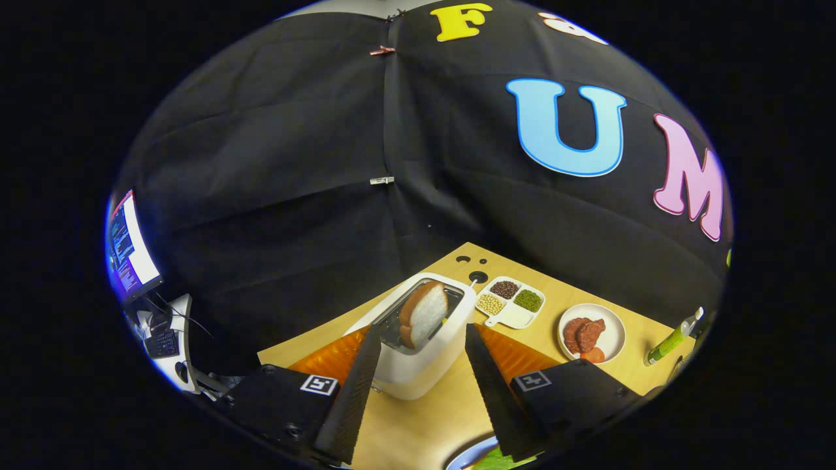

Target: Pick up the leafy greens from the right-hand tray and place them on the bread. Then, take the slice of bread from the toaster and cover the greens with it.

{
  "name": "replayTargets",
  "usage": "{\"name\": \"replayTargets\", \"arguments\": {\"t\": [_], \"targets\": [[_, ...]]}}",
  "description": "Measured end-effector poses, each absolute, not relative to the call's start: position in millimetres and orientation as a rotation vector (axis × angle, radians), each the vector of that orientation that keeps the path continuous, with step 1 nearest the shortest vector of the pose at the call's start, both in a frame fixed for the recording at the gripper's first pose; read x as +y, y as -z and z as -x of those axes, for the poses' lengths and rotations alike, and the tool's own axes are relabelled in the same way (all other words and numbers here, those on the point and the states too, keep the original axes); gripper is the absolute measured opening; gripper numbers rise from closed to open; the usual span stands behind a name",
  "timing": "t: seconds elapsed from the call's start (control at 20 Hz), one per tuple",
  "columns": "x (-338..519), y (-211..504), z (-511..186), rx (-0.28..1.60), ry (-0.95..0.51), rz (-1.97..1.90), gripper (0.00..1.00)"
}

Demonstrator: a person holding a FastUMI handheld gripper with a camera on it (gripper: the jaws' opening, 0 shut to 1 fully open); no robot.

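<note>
the gripper [421, 339] hangs above the wooden table [424, 424] with its two fingers spread wide and nothing between them — released, gripping nothing. just ahead of the fingers, framed in the gap between their tips, stands the white toaster [418, 365]. a slice of bread [424, 313] sits upright in its slot, brown crust on the near and left edge, white crumb facing right, sticking up well above the toaster's top.

down by the base of the right finger, a bit of leafy greens [499, 461] shows on the rim of a blue-edged plate [465, 457]; whether bread lies under the greens cannot be told, as the finger hides most of it.

an orange mat [333, 356] lies on the table behind the fingers, showing on both sides of the toaster. beyond the toaster to the right lies a white divided tray [511, 318] holding dark, pale and green beans in separate compartments. further right, a round white plate [612, 339] carries slices of red meat [583, 334], and past it lies a green bottle [669, 343] near the table's edge. off to the left, a monitor [130, 248] glows above a keyboard [162, 343].
</note>
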State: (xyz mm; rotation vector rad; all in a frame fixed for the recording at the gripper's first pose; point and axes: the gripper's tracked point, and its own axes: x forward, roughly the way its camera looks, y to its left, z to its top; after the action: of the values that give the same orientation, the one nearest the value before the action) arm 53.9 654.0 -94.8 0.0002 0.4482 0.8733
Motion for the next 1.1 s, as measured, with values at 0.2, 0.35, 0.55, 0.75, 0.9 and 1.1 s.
{"name": "replayTargets", "arguments": {"t": [0.2,0.35,0.55,0.75,0.9,1.1], "targets": [[693.5,121.2,-75.5,0.503,-0.834,0.038,0.82],[706.4,143.0,-92.1,0.555,-0.784,0.069,0.78],[719.6,162.4,-111.9,0.623,-0.715,0.085,0.78],[716.7,173.8,-124.7,0.661,-0.637,0.126,0.71],[718.2,181.8,-127.1,0.688,-0.636,0.115,0.42],[717.8,169.9,-122.4,0.673,-0.657,0.076,0.17]]}}
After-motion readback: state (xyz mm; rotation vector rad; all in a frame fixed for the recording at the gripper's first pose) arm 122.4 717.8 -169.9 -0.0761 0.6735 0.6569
